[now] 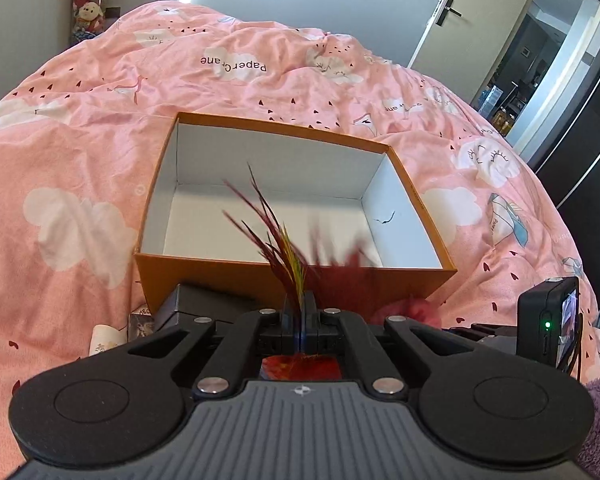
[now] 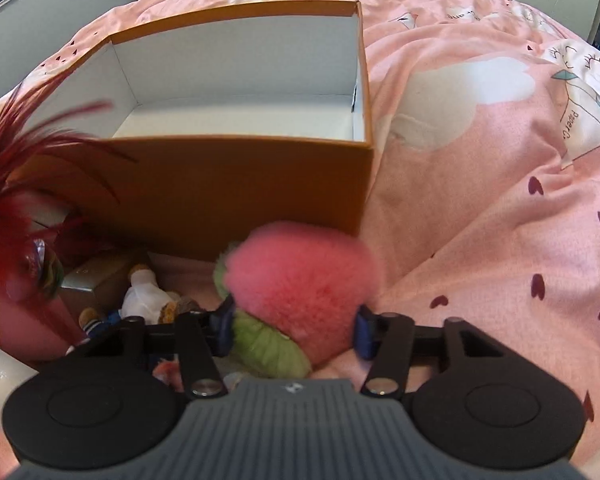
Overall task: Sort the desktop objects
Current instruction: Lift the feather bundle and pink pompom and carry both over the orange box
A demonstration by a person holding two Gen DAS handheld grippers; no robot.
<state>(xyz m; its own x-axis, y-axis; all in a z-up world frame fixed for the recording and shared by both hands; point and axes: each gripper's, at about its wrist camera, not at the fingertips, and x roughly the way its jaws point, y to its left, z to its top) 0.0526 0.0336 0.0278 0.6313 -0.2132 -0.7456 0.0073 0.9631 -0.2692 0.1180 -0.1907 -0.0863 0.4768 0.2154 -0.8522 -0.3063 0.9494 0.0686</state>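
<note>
Left claw is clamping shut on a feather toy, its red plumes sticking up in front of the near wall of the box; right claw is straddling a pink plush, its blue pads seeming to touch the fur on both sides, though whether they are truly squeezing I cannot tell.

Judging by this, the step in hand is loading the box; the feather toy is gripped and waiting just short of the near rim, so the next move is calling for a lift over that wall and a release inside; the plush is needing a firm pinch first.

Leftward, a small doll and a grey carton are crowding the bedding against the box; the box itself is standing bare inside, offering plenty of room; rightward the pink quilt is lying open and rumpled.
</note>
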